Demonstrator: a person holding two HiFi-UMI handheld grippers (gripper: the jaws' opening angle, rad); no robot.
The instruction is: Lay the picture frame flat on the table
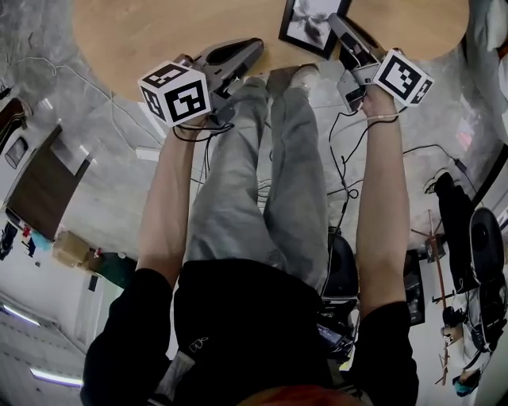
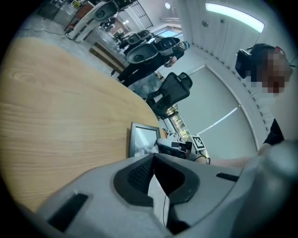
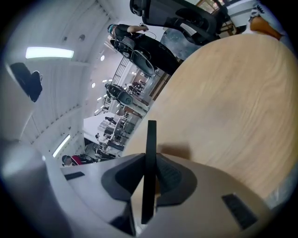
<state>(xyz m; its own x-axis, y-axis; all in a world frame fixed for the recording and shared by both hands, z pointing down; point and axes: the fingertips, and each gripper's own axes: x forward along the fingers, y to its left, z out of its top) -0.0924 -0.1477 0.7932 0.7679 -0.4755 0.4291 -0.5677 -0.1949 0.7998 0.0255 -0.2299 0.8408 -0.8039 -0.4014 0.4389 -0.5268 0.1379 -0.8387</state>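
Picture frame (image 1: 311,24): black, thin, rigid. Likely light; front probably glass, so fragile; smooth edge may slip. Sits on wooden surface (image 1: 143,40) near person-side rim, looks tilted up, not flat yet. Best hold: side edge, pads on both faces. Right gripper (image 3: 150,168) clamped on frame's thin edge. Left gripper (image 2: 154,160) clenched, empty, near frame, apart from it.
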